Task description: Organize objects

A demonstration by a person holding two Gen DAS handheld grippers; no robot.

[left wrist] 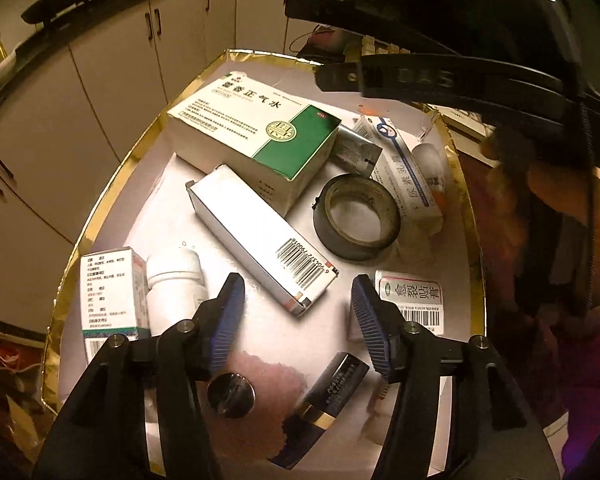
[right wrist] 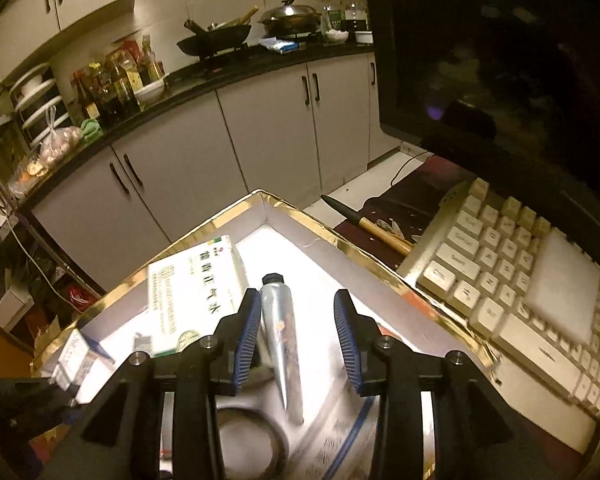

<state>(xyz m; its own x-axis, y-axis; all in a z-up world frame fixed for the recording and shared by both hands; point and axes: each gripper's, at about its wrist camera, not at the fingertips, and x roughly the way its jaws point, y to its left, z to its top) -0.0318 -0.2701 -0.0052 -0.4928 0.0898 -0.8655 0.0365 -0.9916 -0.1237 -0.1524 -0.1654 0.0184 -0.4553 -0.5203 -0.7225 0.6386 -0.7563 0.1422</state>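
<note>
A gold-rimmed tray [left wrist: 112, 176] holds a green-and-white medicine box [left wrist: 252, 132], a long white barcoded box [left wrist: 256, 232], a dark tape roll [left wrist: 356, 216], a white pill bottle [left wrist: 176, 284] and several smaller packs. My left gripper [left wrist: 298, 300] is open over the tray. The barcoded end of the long box lies between its blue pads, touching neither. My right gripper [right wrist: 296, 320] is open above the same tray [right wrist: 340, 240]. A silver tube [right wrist: 280, 332] lies between its fingers, close against the left pad and clear of the right one.
A cream keyboard [right wrist: 520, 280] and a dark monitor [right wrist: 500, 60] stand right of the tray. A knife [right wrist: 364, 220] lies behind it. A black lipstick-like tube [left wrist: 328, 396] and a round metal disc [left wrist: 232, 396] sit at the tray's near end. A hand [left wrist: 560, 208] shows at right.
</note>
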